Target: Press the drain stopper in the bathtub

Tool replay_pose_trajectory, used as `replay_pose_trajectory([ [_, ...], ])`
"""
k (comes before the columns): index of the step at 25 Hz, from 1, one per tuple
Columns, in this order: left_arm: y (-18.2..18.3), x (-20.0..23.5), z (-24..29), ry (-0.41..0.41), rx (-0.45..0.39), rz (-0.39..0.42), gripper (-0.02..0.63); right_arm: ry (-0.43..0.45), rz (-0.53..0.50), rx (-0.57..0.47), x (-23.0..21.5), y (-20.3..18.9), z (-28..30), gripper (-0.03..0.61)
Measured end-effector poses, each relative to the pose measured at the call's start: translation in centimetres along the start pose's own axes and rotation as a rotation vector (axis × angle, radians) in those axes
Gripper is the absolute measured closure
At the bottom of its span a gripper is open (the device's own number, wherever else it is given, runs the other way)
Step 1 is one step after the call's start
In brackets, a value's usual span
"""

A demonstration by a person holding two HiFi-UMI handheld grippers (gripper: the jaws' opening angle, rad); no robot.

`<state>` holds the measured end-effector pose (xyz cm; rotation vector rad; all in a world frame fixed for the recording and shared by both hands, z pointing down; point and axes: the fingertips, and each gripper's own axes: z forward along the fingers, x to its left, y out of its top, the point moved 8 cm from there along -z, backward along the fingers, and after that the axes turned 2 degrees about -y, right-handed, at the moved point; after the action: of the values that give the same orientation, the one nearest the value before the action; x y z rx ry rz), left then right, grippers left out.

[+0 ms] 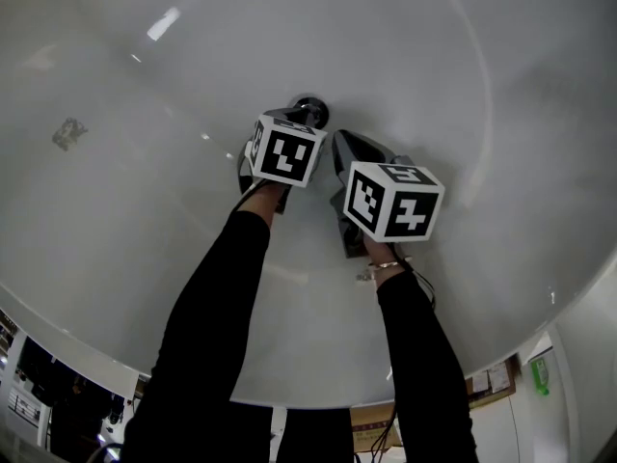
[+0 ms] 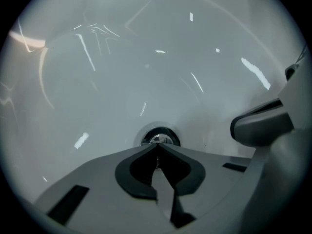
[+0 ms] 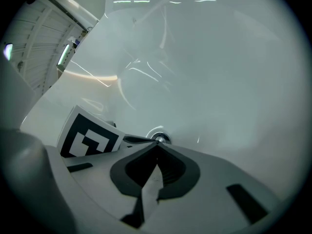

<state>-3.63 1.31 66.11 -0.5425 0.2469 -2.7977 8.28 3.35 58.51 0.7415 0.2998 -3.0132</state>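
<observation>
The round chrome drain stopper (image 1: 312, 111) sits in the floor of the white bathtub (image 1: 463, 85). My left gripper (image 1: 305, 117) is shut with nothing held, its tips right at the stopper's near edge. In the left gripper view the closed tips (image 2: 157, 146) meet just in front of the stopper (image 2: 159, 137); whether they touch it I cannot tell. My right gripper (image 1: 339, 142) is also shut and empty, close beside the left one on the right. Its own view shows its tips (image 3: 157, 145) just short of the stopper (image 3: 160, 138), with the left gripper's marker cube (image 3: 90, 138) alongside.
A small grey mark (image 1: 67, 133) shows on the tub's left wall. The tub rim (image 1: 318, 394) curves across below my arms, with room clutter beyond it. The tub walls rise smoothly all around the drain.
</observation>
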Motion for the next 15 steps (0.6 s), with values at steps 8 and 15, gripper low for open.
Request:
replay_pose_trajectory([
  [8, 0.4, -0.15, 0.3, 0.025, 0.037, -0.023, 0.604, -0.004, -0.009, -0.02, 0.2, 0.08, -0.48, 0.577],
  [15, -0.08, -0.01, -0.23, 0.02, -0.008, -0.013, 0.604, 0.0, 0.009, -0.039, 0.15, 0.23, -0.51, 0.577],
])
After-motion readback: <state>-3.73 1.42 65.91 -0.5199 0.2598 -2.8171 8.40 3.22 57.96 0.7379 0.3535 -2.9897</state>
